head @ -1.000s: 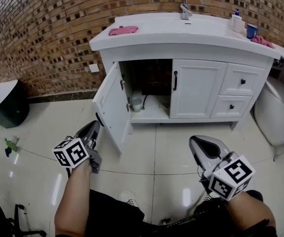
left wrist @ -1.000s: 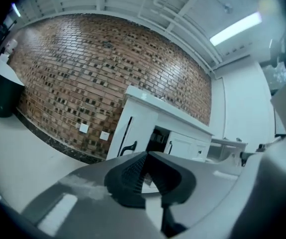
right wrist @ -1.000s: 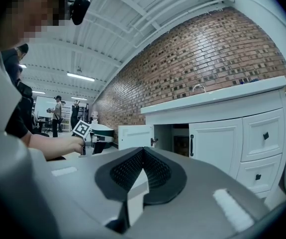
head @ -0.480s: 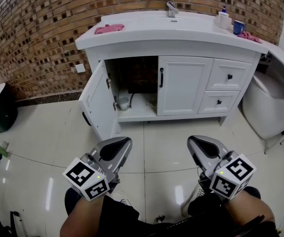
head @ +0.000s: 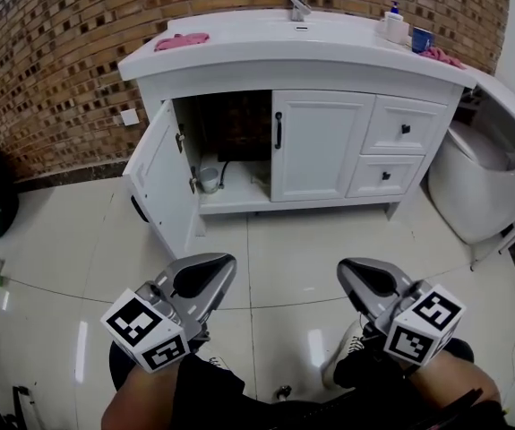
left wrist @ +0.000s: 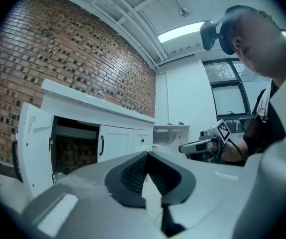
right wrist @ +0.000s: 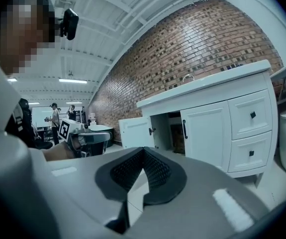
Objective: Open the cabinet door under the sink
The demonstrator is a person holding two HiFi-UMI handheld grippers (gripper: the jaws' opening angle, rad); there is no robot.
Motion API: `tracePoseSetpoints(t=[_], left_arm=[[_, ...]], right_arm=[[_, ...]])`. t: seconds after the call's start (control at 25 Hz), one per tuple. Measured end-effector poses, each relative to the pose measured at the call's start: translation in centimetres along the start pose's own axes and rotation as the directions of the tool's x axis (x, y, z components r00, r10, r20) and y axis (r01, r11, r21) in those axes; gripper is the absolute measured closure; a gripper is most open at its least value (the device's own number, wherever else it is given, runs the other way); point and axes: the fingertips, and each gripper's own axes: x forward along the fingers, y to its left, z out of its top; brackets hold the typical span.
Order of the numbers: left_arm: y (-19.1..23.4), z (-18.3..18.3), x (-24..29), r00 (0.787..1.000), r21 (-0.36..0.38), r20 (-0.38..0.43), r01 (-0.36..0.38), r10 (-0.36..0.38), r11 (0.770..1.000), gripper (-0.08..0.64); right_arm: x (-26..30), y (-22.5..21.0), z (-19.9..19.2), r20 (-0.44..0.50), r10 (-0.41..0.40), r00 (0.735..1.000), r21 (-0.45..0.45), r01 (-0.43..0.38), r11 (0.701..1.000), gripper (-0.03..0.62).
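Left-hand cabinet door (head: 160, 182) wide open

One white vanity cabinet (head: 311, 74) stands at twelve o'clock. It has two white panelled doors: the open door (head: 157, 173) toward eleven o'clock and the shut door (head: 315, 146) at twelve. The shut door carries one black bar handle (head: 278, 130). Two white drawers (head: 405, 125) are stacked at one o'clock, each with one black knob.

On the countertop:
- two pink cloths, one (head: 181, 40) at eleven o'clock and one (head: 441, 55) at one
- one chrome tap (head: 298, 5)
- one blue cup (head: 420, 38)
- one white pump bottle (head: 393, 23)

One white wall socket (head: 130, 116) sits at ten o'clock.

There are two grey two-jaw grippers: the left gripper (head: 224, 263) at seven o'clock and the right gripper (head: 347, 269) at five. There are two black-and-white marker cubes (head: 145, 330), one on each.
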Motion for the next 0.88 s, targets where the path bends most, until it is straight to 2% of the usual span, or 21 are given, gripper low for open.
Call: tracePoseSetpoints(t=[0.24,0.88], left_arm=[[0.6,-1.2,-0.2,0.999,-0.008,-0.028,-0.038,0.037,0.999,0.555],[1.0,-0.9,-1.0,0.998,-0.018,-0.009,-0.06,0.06,0.998,0.555]], right_arm=[[-0.1,0.1,-0.5,-0.013,-0.017,1.0,-0.02,0.017,1.0,0.584],[0.2,1.4,-0.8,-0.044,-0.015,0.999,-0.053,0.013,0.999,0.584]])
